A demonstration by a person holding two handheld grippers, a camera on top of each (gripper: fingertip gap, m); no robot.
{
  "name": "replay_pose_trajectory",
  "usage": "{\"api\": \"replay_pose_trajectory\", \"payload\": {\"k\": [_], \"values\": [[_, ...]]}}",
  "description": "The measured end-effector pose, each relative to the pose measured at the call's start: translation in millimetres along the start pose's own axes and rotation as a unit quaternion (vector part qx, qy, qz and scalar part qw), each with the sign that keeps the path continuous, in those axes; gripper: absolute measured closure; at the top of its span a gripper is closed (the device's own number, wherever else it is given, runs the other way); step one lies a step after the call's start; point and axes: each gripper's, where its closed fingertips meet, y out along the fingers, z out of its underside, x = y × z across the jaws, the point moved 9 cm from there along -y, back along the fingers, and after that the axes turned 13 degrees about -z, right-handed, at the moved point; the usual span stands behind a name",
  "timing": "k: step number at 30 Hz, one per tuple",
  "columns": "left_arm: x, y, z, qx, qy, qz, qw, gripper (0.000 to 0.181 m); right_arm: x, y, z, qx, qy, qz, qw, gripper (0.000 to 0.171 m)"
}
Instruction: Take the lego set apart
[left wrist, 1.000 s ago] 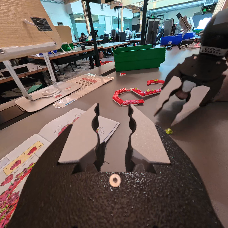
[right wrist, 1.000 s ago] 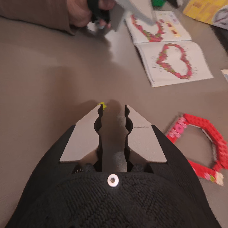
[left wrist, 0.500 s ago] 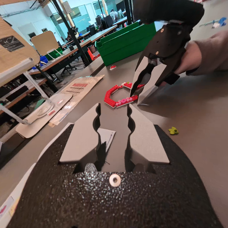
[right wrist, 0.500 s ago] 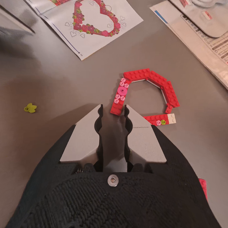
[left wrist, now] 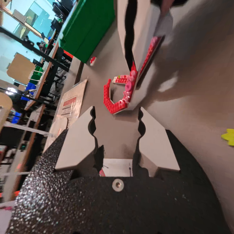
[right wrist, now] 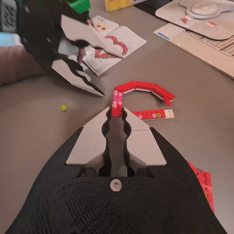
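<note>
A red lego arc [right wrist: 145, 86] with pink flower studs lies on the grey table. My right gripper [right wrist: 116, 108] is shut on the arc's near straight end, one finger on each side. A separate red strip with a white end [right wrist: 149, 114] lies just right of it. My left gripper [right wrist: 112, 76] is open and empty, and its lower fingertip is just left of the arc. In the tilted left wrist view, my left gripper [left wrist: 116, 110] is open just short of the arc [left wrist: 108, 100], with the right gripper [left wrist: 133, 69] coming down onto the arc from above.
A loose lime flower piece [right wrist: 63, 107] lies left of the arc. More red lego [right wrist: 205, 183] lies at the near right. An open instruction booklet [right wrist: 114, 50], a bagged sheet [right wrist: 202, 48] and a white stand base [right wrist: 202, 19] lie beyond. A green bin [left wrist: 88, 27] stands behind.
My right gripper moved from the lime piece to the arc and closed on its end. My left gripper opened wider, tilted and came in close to the arc.
</note>
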Motion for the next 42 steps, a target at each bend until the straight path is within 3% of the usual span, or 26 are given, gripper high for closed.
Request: {"api": "replay_pose_trajectory", "payload": {"k": [1, 5, 7, 8, 9, 11, 15, 18, 23, 25, 27, 34, 42], "values": [[-3, 5, 0, 0.007, 0.029, -0.003, 1.000, 0.121, -1, -4, 0, -0.013, 0.007, -0.010, 1.000, 0.156], [-15, 20, -7, 0.007, 0.109, -0.014, 0.994, 0.145, 0, -13, -2, -0.056, 0.020, -0.052, 0.997, 0.156], [-20, 24, -10, 0.007, 0.139, -0.019, 0.990, 0.166, 0, -16, -4, -0.070, 0.006, -0.047, 0.996, 0.159], [-19, 24, -12, 0.004, 0.146, -0.034, 0.989, 0.168, 1, -18, -6, -0.075, -0.013, -0.036, 0.996, 0.160], [-19, 24, -13, 0.004, 0.151, -0.045, 0.987, 0.171, 3, -21, -8, -0.076, -0.042, -0.017, 0.996, 0.151], [-15, 21, -16, 0.009, 0.149, -0.053, 0.987, 0.172, 12, -20, -11, -0.050, -0.132, 0.033, 0.989, 0.128], [-11, 19, -19, 0.011, 0.121, -0.036, 0.992, 0.172, 30, -1, -10, 0.065, -0.289, 0.142, 0.944, 0.127], [-9, 18, -18, 0.022, 0.102, -0.032, 0.994, 0.173, 34, 9, -9, 0.113, -0.341, 0.208, 0.910, 0.128], [2, 16, -18, 0.038, 0.012, -0.014, 0.999, 0.173, 32, -4, -16, 0.069, -0.334, 0.269, 0.901, 0.133], [5, 15, -18, 0.034, -0.009, 0.000, 0.999, 0.173, 32, -8, -16, 0.063, -0.326, 0.255, 0.908, 0.133], [7, 13, -16, 0.028, -0.002, 0.008, 1.000, 0.173, 33, -8, -13, 0.077, -0.339, 0.234, 0.908, 0.145], [1, 5, -13, -0.001, 0.104, 0.037, 0.994, 0.172, 45, -2, -4, 0.121, -0.396, 0.168, 0.895, 0.166], [-10, 2, -17, -0.004, 0.203, 0.029, 0.979, 0.173, 40, -8, -6, 0.099, -0.358, 0.156, 0.915, 0.167]]}}
